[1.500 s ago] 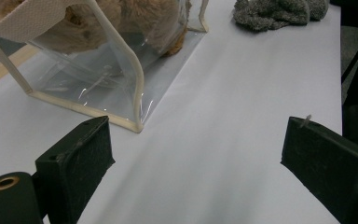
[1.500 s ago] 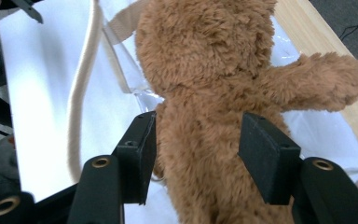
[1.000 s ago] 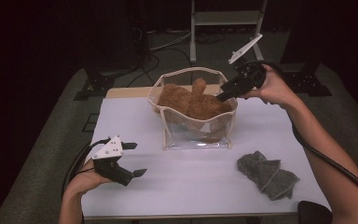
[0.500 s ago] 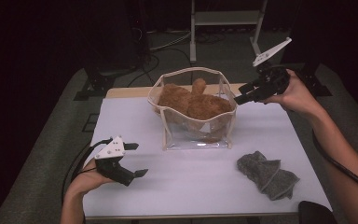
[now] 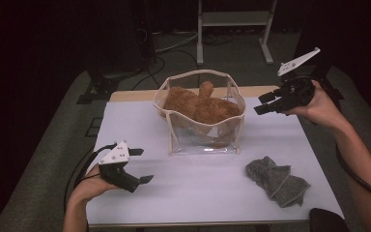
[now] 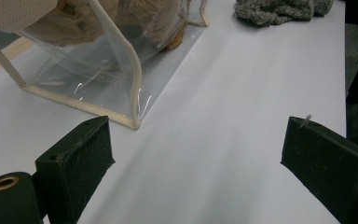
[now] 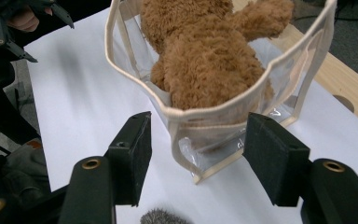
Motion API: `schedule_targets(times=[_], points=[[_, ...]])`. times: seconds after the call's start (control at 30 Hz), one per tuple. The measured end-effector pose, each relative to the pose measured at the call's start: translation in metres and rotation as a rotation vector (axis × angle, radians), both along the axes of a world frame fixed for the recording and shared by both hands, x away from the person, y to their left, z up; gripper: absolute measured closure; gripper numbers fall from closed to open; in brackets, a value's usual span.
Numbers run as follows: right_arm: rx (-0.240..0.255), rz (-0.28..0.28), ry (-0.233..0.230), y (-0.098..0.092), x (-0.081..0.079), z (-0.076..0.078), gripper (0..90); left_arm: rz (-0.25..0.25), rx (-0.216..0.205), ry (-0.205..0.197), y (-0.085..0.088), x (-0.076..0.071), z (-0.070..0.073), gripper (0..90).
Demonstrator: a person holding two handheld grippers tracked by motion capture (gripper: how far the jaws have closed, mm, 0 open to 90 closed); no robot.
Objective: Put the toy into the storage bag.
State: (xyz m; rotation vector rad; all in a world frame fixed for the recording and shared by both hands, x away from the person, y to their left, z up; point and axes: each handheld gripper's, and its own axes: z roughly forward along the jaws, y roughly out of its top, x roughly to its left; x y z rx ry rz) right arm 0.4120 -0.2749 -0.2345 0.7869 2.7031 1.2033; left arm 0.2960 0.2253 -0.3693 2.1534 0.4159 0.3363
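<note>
The brown teddy bear point(image 5: 199, 107) sits inside the clear bag point(image 5: 203, 140) at the middle of the white counter point(image 5: 198, 193), its head and 1 paw poking above the cream rim. That part of the packing looks done. The grey cloth point(image 5: 276, 179) lies folded on the counter near the front right, well apart from the bag, and untouched.

The right gripper point(image 5: 266, 103) hangs in the air to the right of the bag's rim, clear of it. Its jaws have just been opening and stand spread with nothing between them; in the right gripper view the bag and bear lie beyond the pads point(image 7: 137, 149), not touched.

The left gripper point(image 5: 142, 166) rests low at the front left of the counter, jaws wide apart and empty, pointing toward the bag's near corner.

My judgement: the hand is between 2 steps, pulling away from the bag. The likely next move is the cloth. That calls for swinging the right gripper down to the front right, lowering spread jaws over a raised fold, and pinching enough layers that the cloth lifts whole rather than unfolding.
</note>
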Motion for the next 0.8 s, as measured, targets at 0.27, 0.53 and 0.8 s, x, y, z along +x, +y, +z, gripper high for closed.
schedule_targets(times=[0.27, 0.53, 0.8], points=[[0.006, -0.021, 0.018, -0.014, -0.007, -0.012, 39.6, 0.001, 0.001, 0.0, 0.0, 0.0, 0.0, 7.9], [0.034, -0.048, 0.035, -0.029, -0.012, -0.026, 38.5, 0.007, -0.005, -0.001, 0.001, 0.0, 0.0, 7.9], [0.019, -0.063, 0.063, -0.038, -0.016, -0.045, 37.4, 0.008, -0.004, -0.008, 0.001, -0.001, 0.001, 7.9]])
